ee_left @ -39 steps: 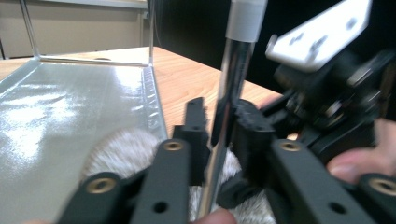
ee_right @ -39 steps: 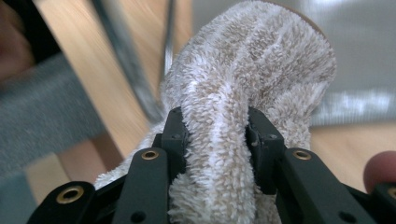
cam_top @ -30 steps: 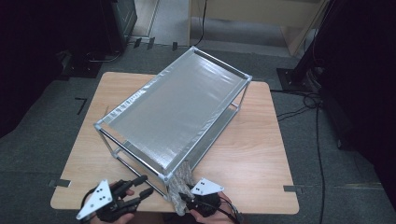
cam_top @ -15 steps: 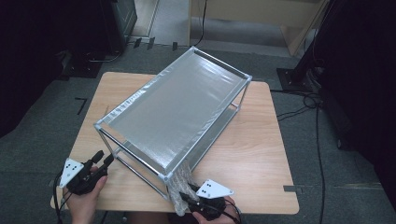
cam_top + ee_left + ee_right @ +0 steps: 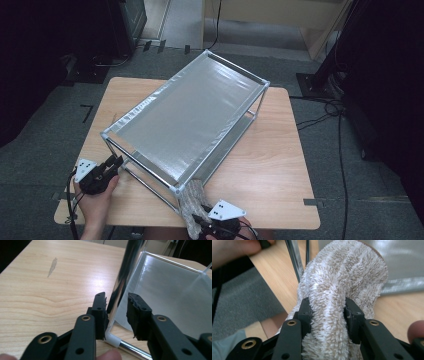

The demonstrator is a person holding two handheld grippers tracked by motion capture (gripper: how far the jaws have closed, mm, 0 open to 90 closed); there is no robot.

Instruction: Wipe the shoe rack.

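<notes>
Closing left tongs (image 5: 116, 312) straddle the rack leg (image 5: 123, 277), unclamped; right tongs (image 5: 328, 312) are clamped on towel (image 5: 342, 280). Leg should be gripped squarely above the corner joint (image 5: 111, 338).

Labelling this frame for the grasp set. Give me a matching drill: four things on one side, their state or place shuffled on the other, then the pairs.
Things:
1. left hand-held gripper
2. right hand-held gripper
3. fluffy towel
4. rack

States or places:
A. stands skewed across the wooden table
B. clamped on cloth
C. jaws either side of a chrome upright at the near left corner, having just been closing
D. hangs by the near corner post, pinched between jaws

Pairs: 1-C, 2-B, 3-D, 4-A
</notes>
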